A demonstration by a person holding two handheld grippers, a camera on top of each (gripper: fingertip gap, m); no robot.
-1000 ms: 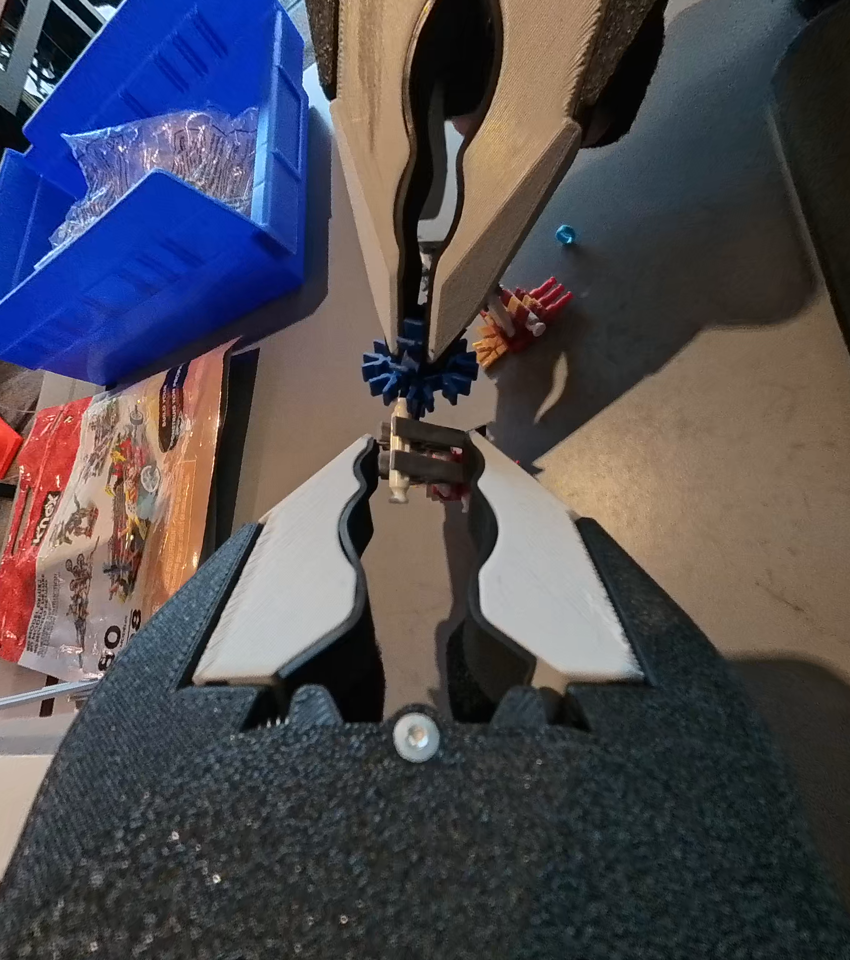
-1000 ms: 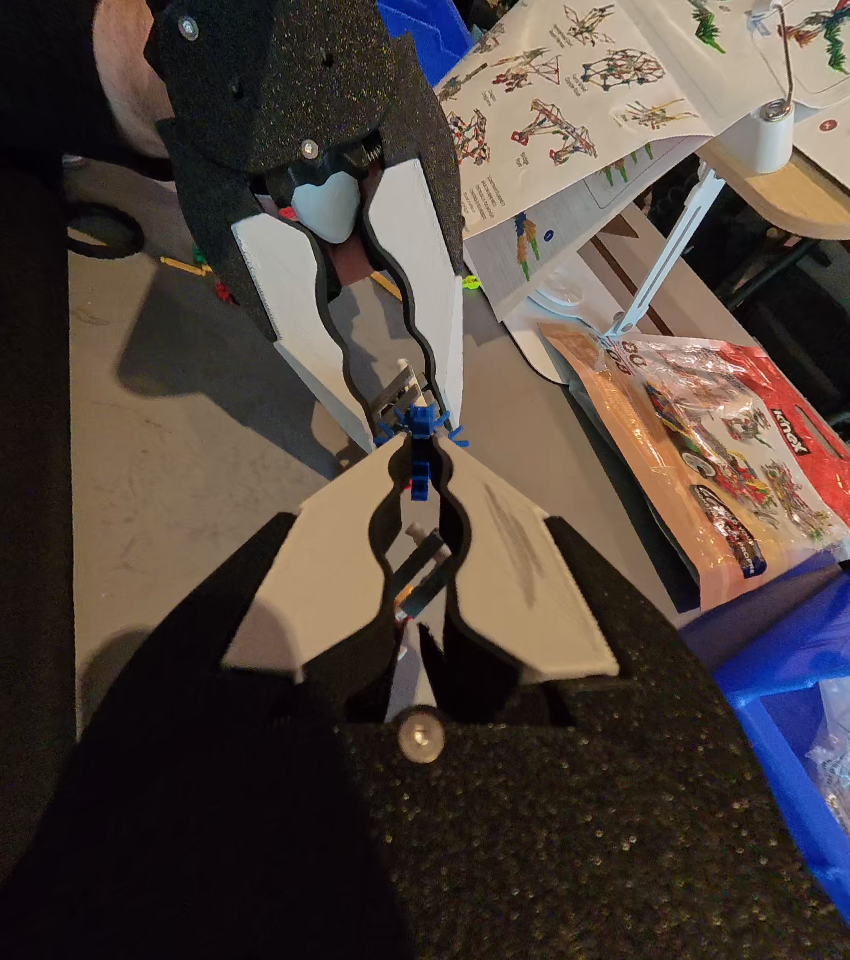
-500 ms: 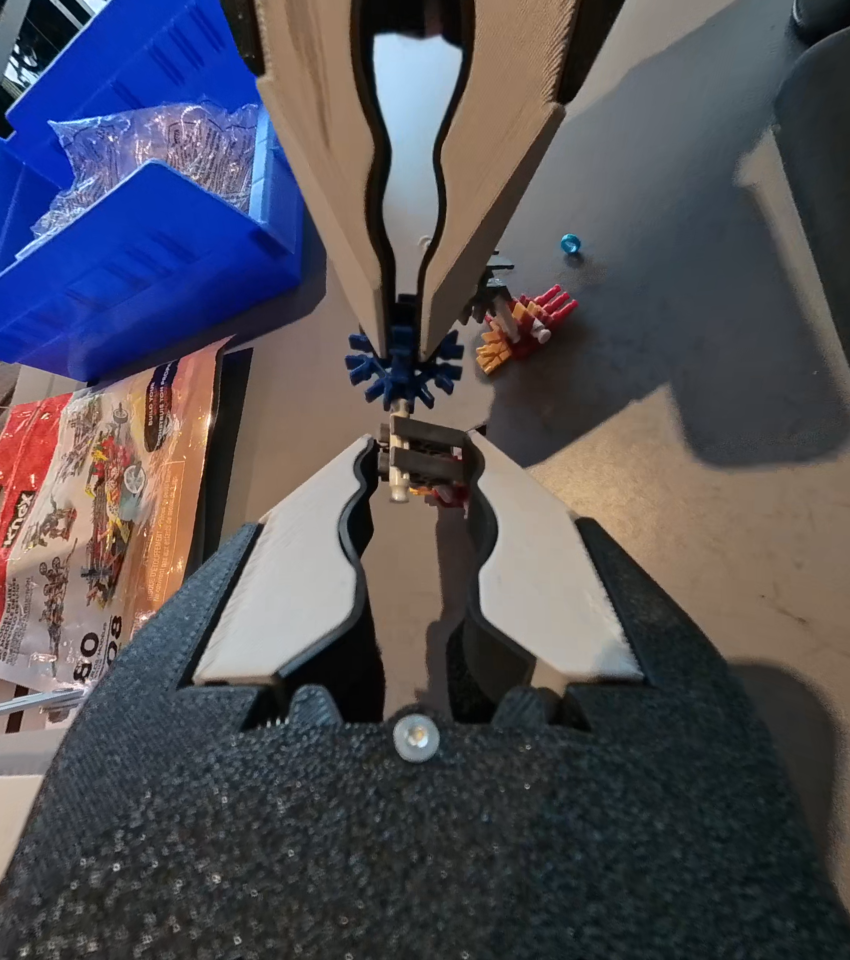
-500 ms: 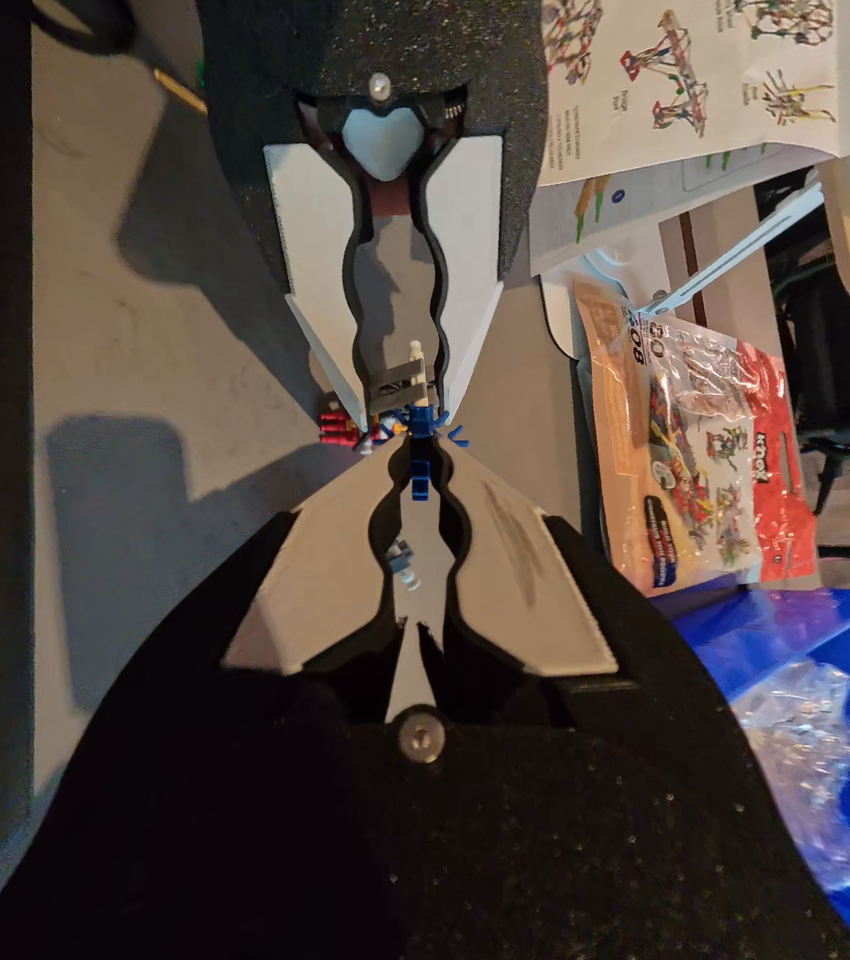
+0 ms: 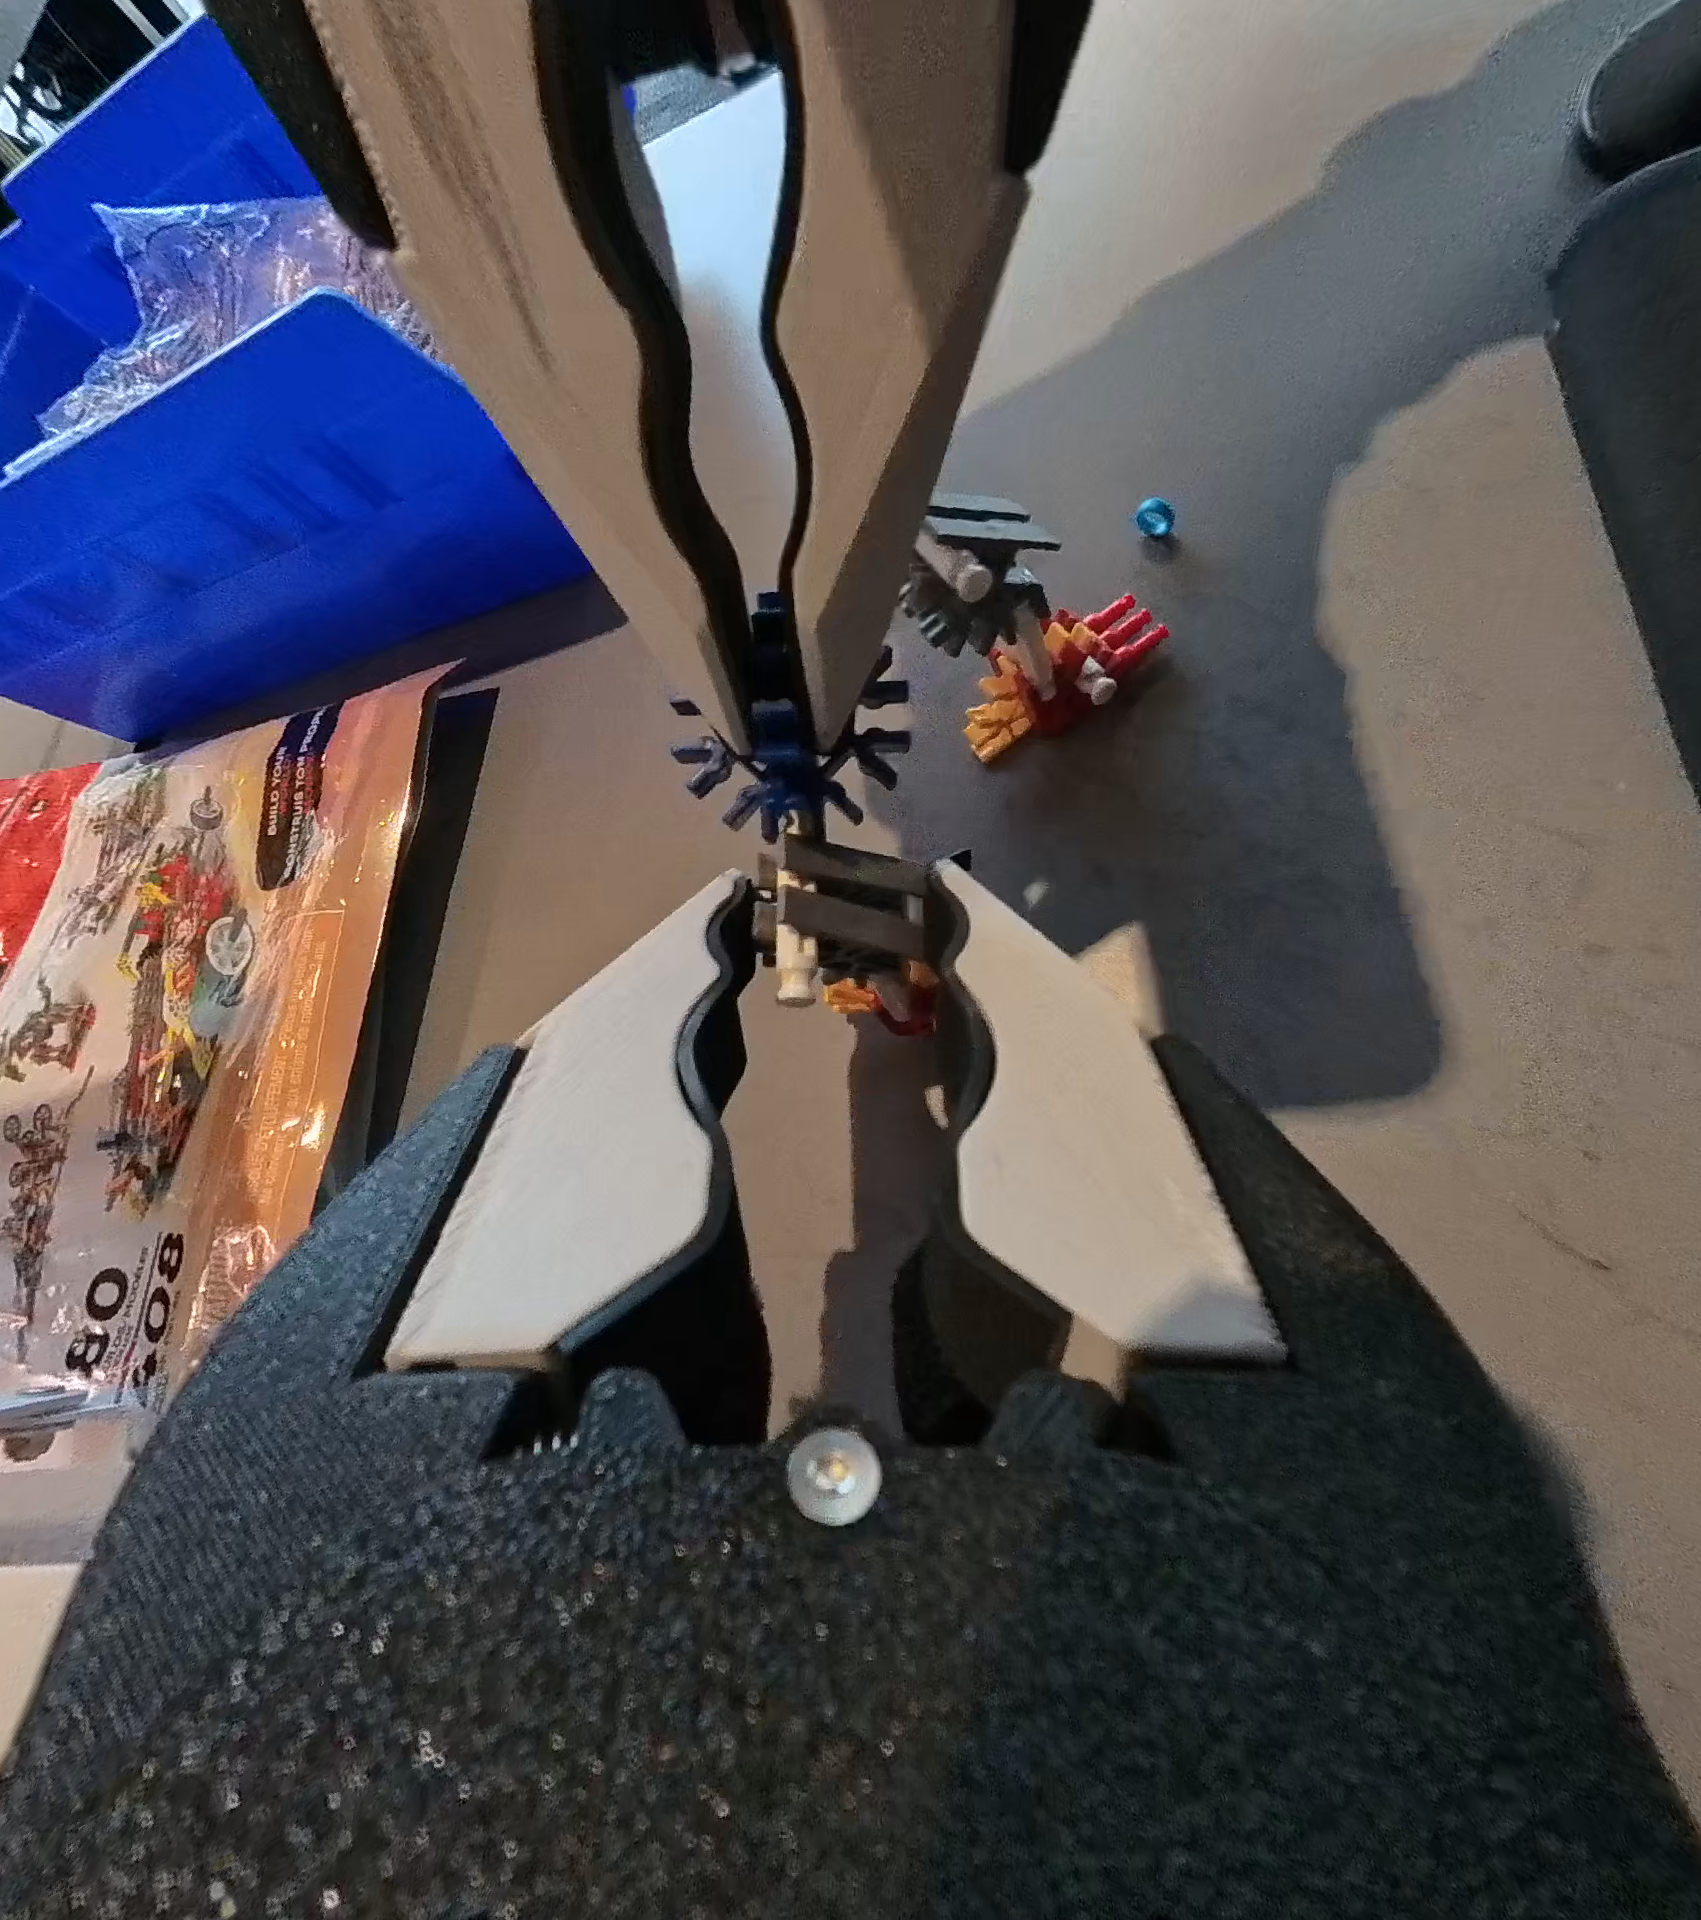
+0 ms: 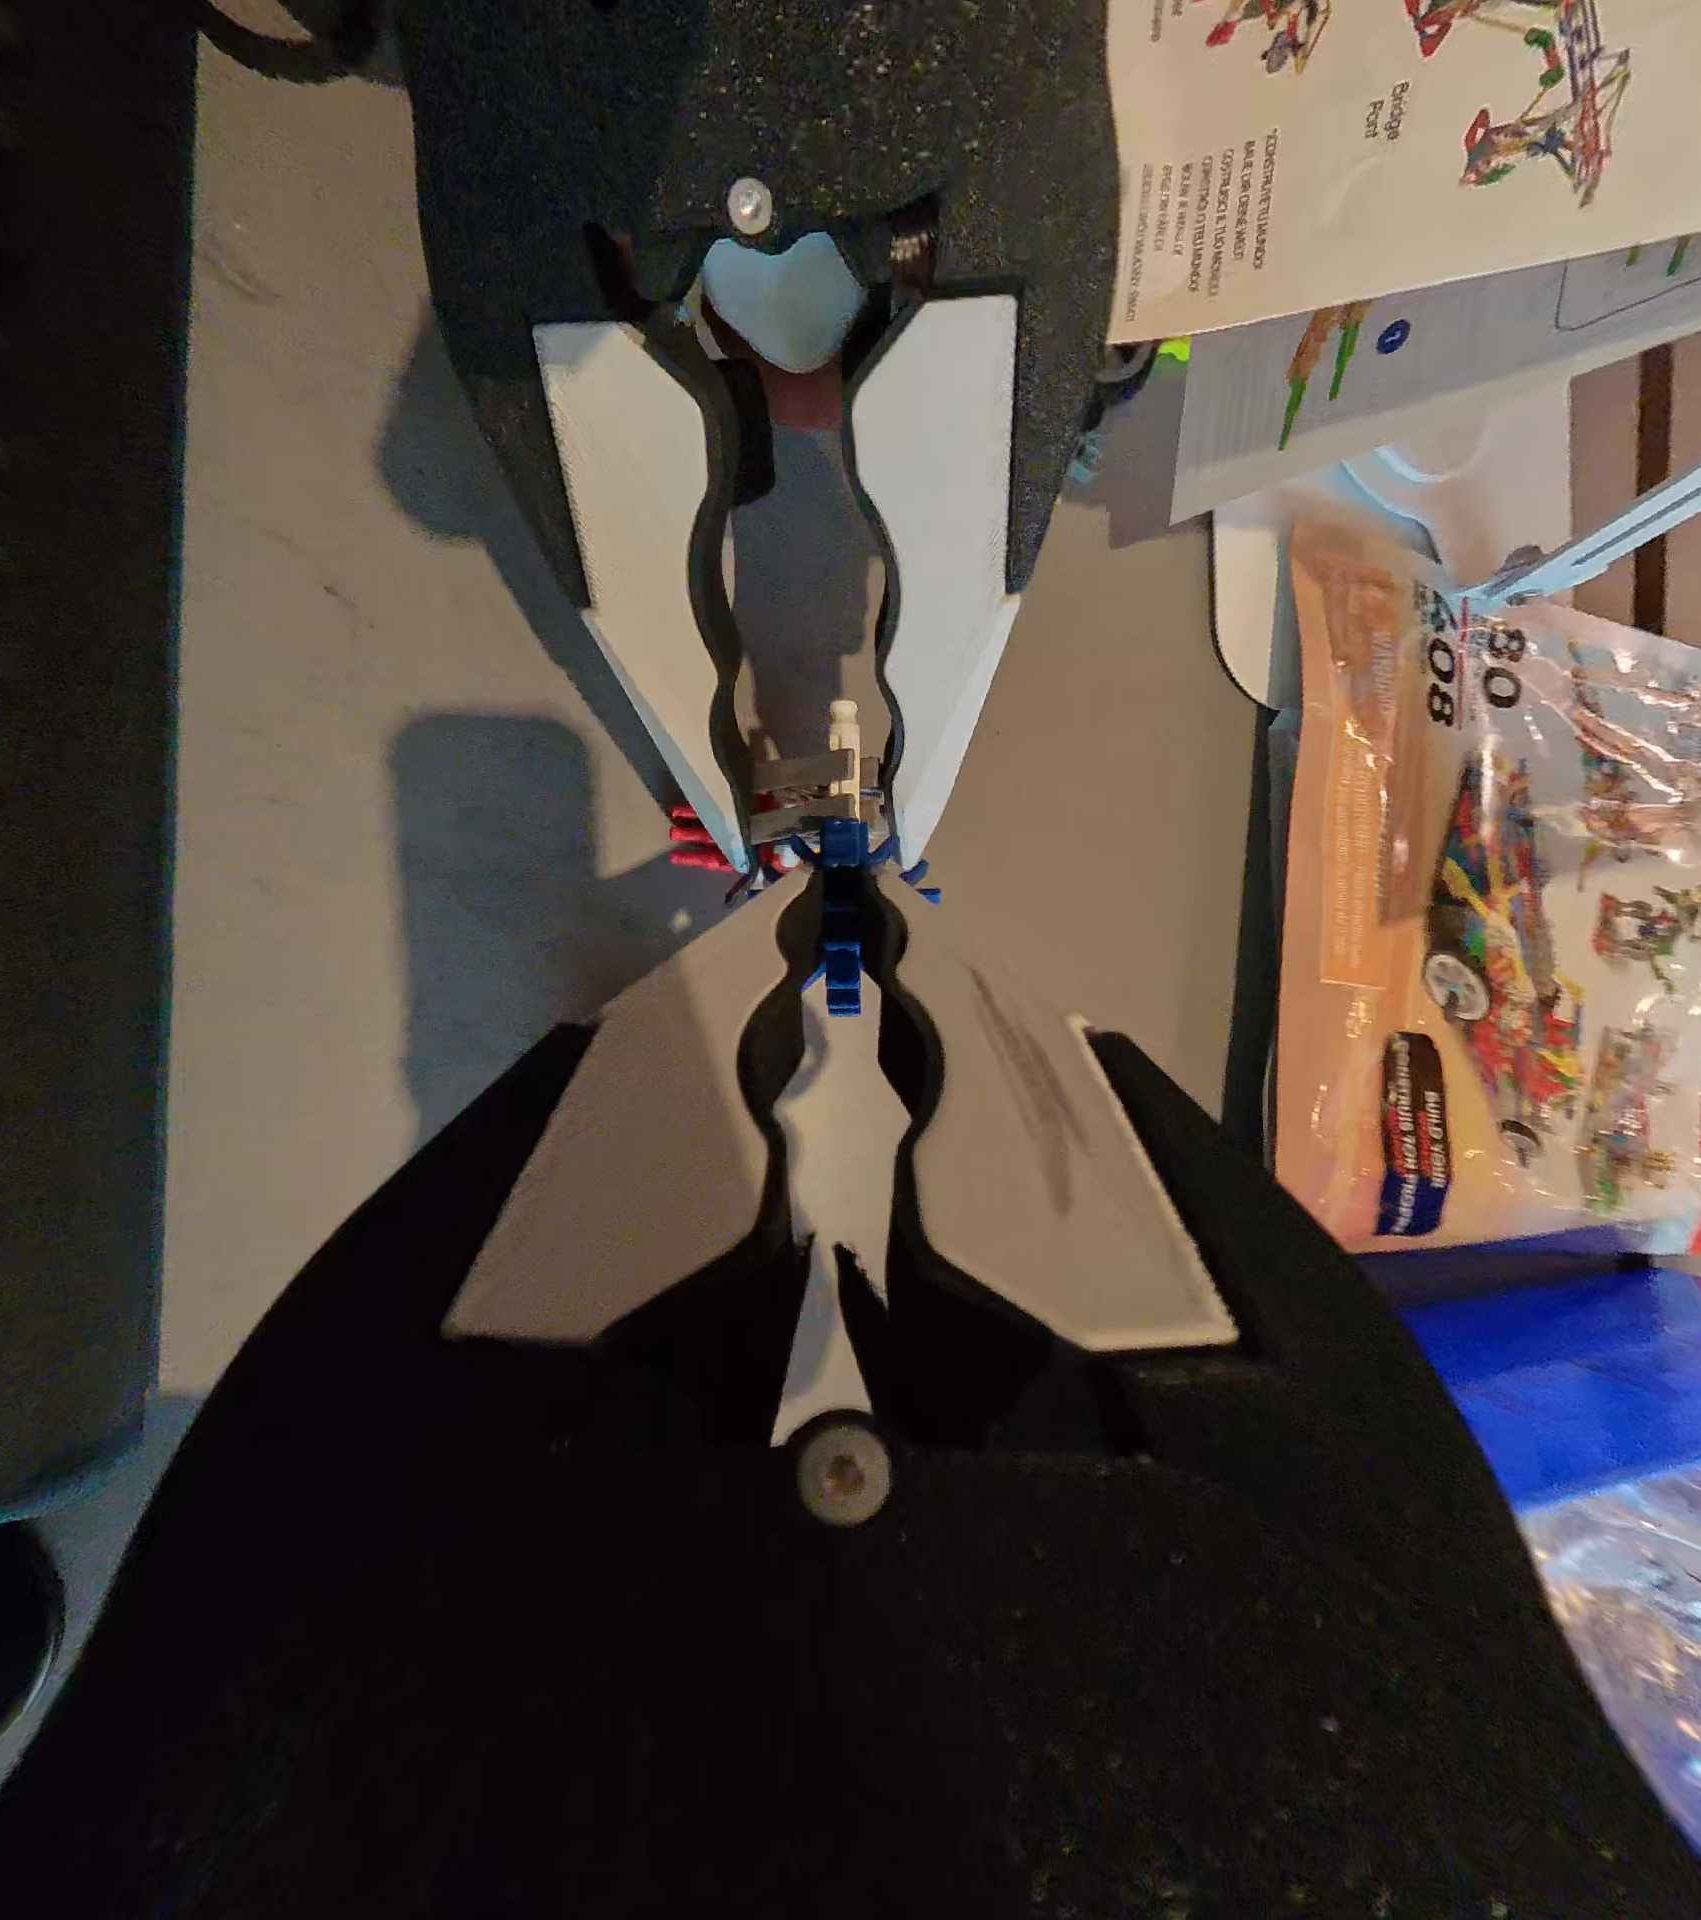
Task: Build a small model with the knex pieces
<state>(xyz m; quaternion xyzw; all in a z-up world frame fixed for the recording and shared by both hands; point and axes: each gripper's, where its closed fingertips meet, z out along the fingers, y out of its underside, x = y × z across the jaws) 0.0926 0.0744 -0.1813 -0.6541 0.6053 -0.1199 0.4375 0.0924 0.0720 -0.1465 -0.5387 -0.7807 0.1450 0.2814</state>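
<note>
My left gripper (image 5: 841, 883) is shut on a small grey connector piece (image 5: 851, 914) with a white rod (image 5: 792, 961) through it; orange and red parts show just behind it. My right gripper (image 6: 830, 899) is shut on a blue snowflake-shaped connector (image 6: 841, 935). The two grippers face each other tip to tip above the grey table. In the left wrist view the right gripper (image 5: 773, 727) comes down from the top, and the blue connector (image 5: 784, 764) meets the end of the white rod. In the right wrist view the left gripper (image 6: 825, 847) holds the grey piece (image 6: 804, 795).
Blue bins (image 5: 202, 499) with clear plastic bags stand at the left. A red and orange toy bag (image 5: 98, 987) lies beside them. A loose cluster of red, orange and grey parts (image 5: 1054, 665) and a small blue bead (image 5: 1154, 514) lie on the table. Instruction sheets (image 6: 1448, 156) lie beyond. Only a small space, under 4 cm, lies between the two pairs of fingers.
Both grippers have turned into a straight line, tip to tip. The blue connector stays against the white rod's end. Both grips are unchanged.
</note>
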